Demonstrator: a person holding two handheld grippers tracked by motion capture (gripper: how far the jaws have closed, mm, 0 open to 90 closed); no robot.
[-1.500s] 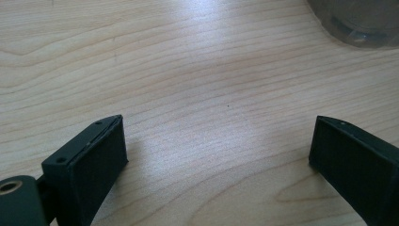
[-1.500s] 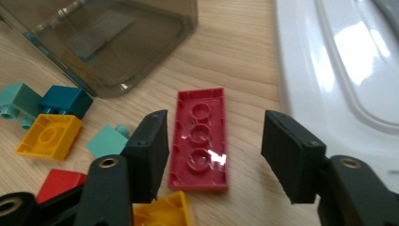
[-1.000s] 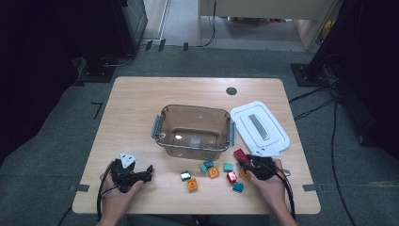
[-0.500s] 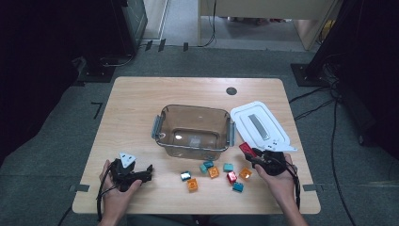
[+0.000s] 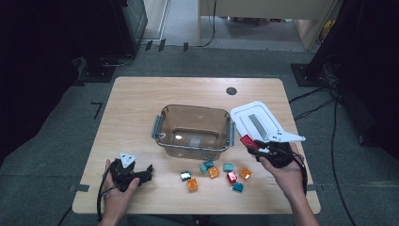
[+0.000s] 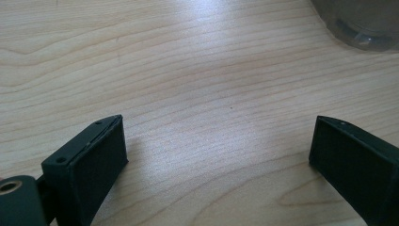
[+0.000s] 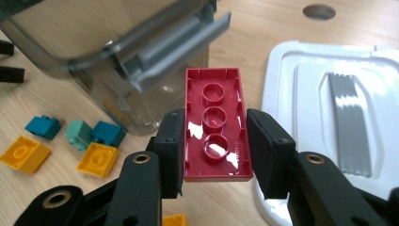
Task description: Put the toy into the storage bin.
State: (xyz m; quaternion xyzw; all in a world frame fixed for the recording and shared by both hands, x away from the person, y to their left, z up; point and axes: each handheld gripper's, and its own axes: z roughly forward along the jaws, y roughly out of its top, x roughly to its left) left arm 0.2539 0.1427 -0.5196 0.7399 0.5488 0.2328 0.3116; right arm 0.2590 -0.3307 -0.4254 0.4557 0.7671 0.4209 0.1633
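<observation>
While empty, clear container [image 5: 194, 132], lid [image 5: 256, 122] beside

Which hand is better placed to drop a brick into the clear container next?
Right. The right gripper already grips the red brick beside the container; the left gripper is open over bare table.

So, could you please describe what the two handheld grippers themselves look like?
Both are black. The left gripper carries a grey three-cornered plate on top, and a black cable trails from it along the forearm. Its jaws end in flat rectangular pads with a fine ribbed texture. The right gripper has brass-coloured rivets at its linkage joints. The forearms are bare, no sleeves visible.
</observation>
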